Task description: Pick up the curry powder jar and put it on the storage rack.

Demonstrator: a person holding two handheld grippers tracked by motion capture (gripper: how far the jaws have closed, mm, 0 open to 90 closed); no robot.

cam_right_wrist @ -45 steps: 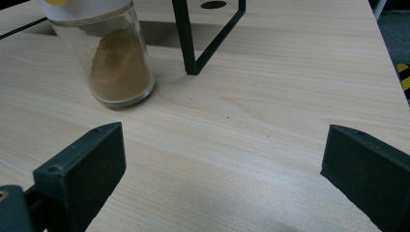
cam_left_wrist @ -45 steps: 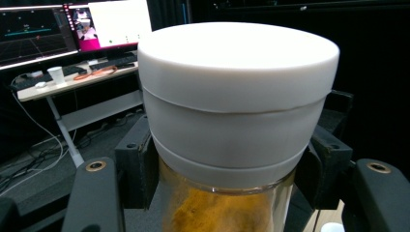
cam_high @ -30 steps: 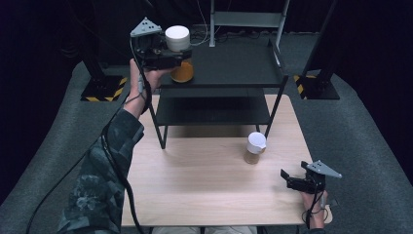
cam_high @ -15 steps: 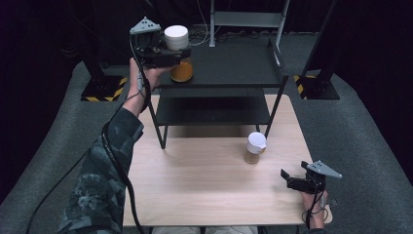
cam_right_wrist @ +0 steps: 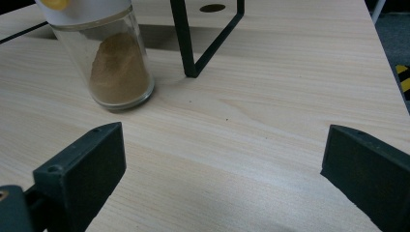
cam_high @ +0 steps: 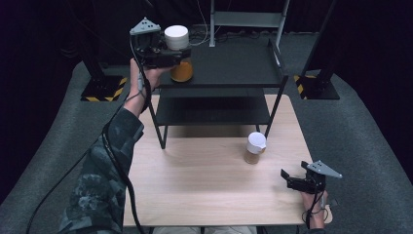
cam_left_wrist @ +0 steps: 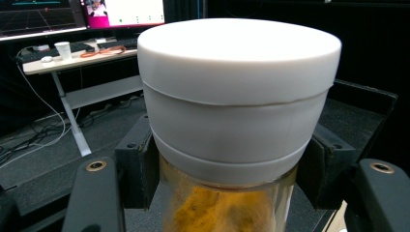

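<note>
The left tongs [cam_high: 171, 58] are clamped on a glass jar of orange powder [cam_high: 182, 71] with a wide white lid [cam_high: 176, 36]. In the left gripper view the two black jaws press against the jar from either side, just under the lower edge of that lid, with the glass and the orange powder [cam_left_wrist: 217, 212] showing between them. Seen from the high view, the jar stands upright at the front left corner of the top tier of a black metal shelf rack [cam_high: 234, 63]; whether its base touches the tier or hangs just above it cannot be told. The person's left hand [cam_high: 146, 75] grips the tool from the rack's left side, the forearm in a camouflage sleeve [cam_high: 102, 185] reaching up from the near edge of the desk [cam_high: 204, 195].

The rack stands on the far half of the desk, with a lower tier [cam_high: 212, 109] under the top one. In front of the rack's right front leg [cam_high: 271, 107], a second jar holding brown powder [cam_high: 253, 147] stands upright on the desk, also under a white lid.

The right tongs [cam_high: 287, 176] rest well to the right of the rack and nearer than it, by the desk's right edge, beyond the brown jar. Their jaws stand wide apart with nothing but bare wood between them in the right gripper view, where the brown jar [cam_right_wrist: 116, 72] sits ahead and to the left.
</note>
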